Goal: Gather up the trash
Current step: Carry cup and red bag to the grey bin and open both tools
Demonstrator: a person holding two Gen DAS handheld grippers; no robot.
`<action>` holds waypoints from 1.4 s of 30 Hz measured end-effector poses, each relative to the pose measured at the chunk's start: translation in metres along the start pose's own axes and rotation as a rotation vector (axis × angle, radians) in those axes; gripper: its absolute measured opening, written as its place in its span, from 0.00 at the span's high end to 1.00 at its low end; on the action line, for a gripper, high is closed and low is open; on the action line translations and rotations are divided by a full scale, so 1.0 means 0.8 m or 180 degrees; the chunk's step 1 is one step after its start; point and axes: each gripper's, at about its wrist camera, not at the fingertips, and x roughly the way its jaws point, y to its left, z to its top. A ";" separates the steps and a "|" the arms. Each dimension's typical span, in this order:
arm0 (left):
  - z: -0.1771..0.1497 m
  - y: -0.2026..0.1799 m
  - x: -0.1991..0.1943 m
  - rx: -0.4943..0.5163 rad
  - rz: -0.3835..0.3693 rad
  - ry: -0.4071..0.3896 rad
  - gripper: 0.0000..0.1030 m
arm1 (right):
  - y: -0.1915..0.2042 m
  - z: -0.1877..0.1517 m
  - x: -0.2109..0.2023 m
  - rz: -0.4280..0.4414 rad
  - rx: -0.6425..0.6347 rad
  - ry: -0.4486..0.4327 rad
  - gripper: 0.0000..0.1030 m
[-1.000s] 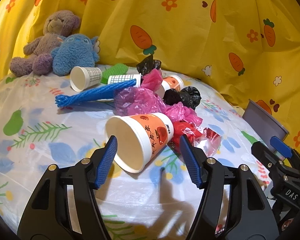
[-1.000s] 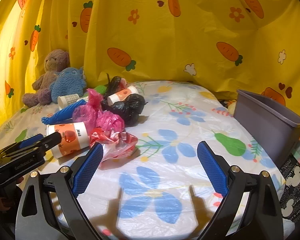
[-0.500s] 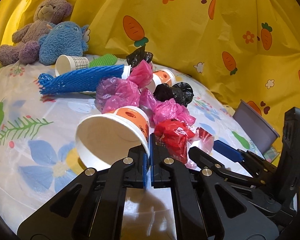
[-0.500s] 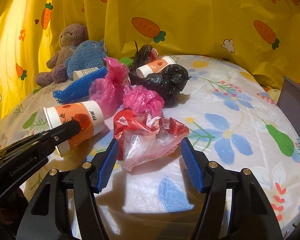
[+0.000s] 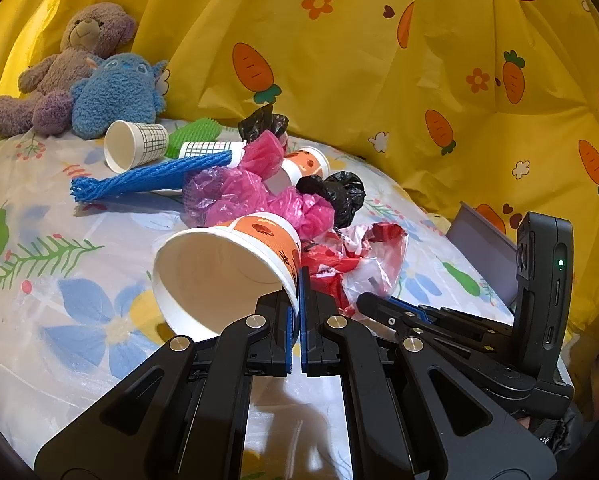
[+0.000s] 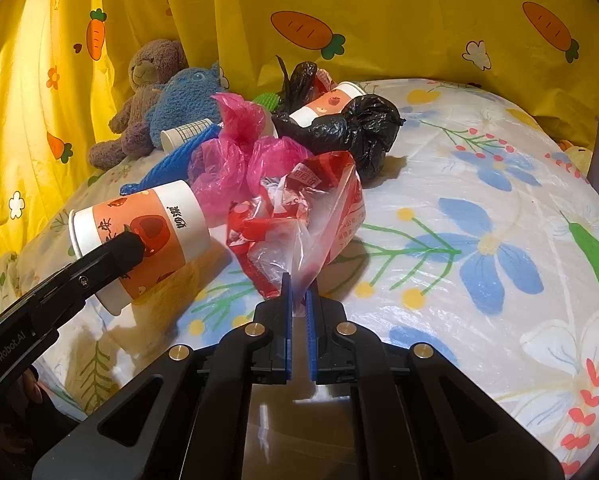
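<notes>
An orange-and-white paper cup [image 5: 219,264] lies on its side on the flowered bed sheet [image 5: 79,320], mouth towards the left wrist camera. My left gripper [image 5: 299,276] is shut on the cup's rim wall, one pad inside and one outside. In the right wrist view the same cup [image 6: 139,232] shows with a left finger [image 6: 131,244] against it. A crumpled red-and-clear plastic bag [image 6: 307,208] lies just right of the cup. My right gripper [image 6: 298,284] has its jaws closing, and its pads pinch the bag's near edge. The bag [image 5: 363,256] also appears in the left wrist view.
Behind lie pink plastic bags [image 6: 235,160], black bags [image 6: 351,128], a blue foam net [image 5: 151,180], grid-pattern cups [image 5: 135,144], another orange cup [image 5: 303,164] and two plush toys [image 5: 111,92]. A grey bin [image 5: 483,236] stands at the bed's right edge. A yellow carrot curtain [image 5: 339,60] hangs behind.
The left gripper closed on the cup's rim and tipped it up slightly. The right gripper moved in on the red-and-clear bag and closed from wide open onto its edge.
</notes>
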 end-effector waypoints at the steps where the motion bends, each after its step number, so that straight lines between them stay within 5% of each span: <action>1: 0.001 -0.002 -0.003 0.0012 -0.0008 -0.0016 0.99 | -0.001 -0.002 -0.008 -0.0019 -0.0013 -0.0042 0.94; 11: 0.007 -0.038 -0.014 0.0155 -0.0178 -0.0114 0.99 | -0.024 -0.006 -0.082 -0.0281 -0.0043 -0.0453 0.94; 21: 0.023 -0.128 0.001 0.0533 -0.0525 -0.0152 0.99 | -0.083 -0.003 -0.141 -0.0673 0.0127 -0.0717 0.94; 32: 0.067 -0.299 0.078 0.0995 -0.1387 -0.0080 0.99 | -0.223 0.022 -0.214 -0.1885 0.0547 -0.1114 0.94; 42: 0.092 -0.404 0.201 0.1053 -0.1886 0.0294 0.99 | -0.323 0.044 -0.204 -0.2268 0.0897 -0.0954 0.94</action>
